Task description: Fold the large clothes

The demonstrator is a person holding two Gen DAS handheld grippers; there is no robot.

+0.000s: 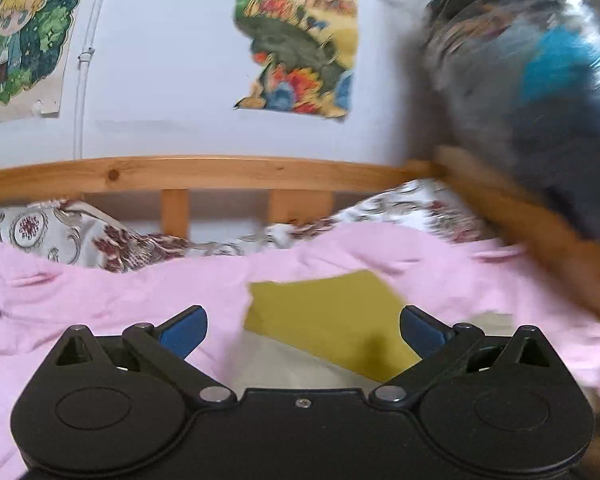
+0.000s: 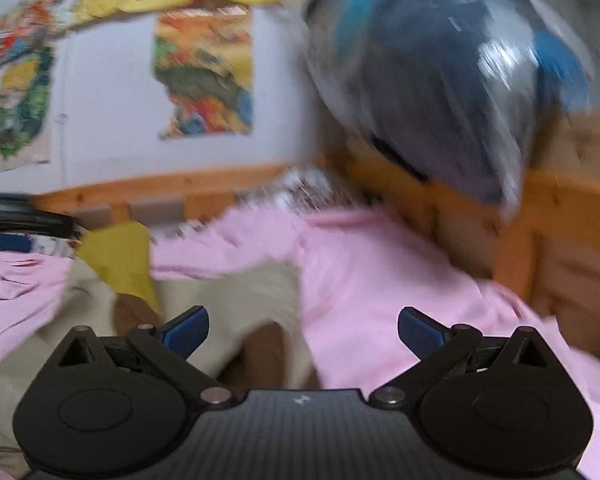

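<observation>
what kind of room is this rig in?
Most likely a bedroom: a wooden bed rail runs along the wall, cartoon posters hang above it, and a pink garment lies spread on the bedding.

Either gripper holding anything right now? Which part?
Nothing held. Left gripper and right gripper both stand open and empty above the pink cloth.

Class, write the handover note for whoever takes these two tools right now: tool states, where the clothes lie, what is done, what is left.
Left tool: open, empty.
Right tool: open, empty.
Pink garment lies spread and rumpled on the bed; a yellow-green piece and a beige one lie at its near edge.
Done: no finished fold is visible.
Left: smooth the pink garment, then fold it.
</observation>
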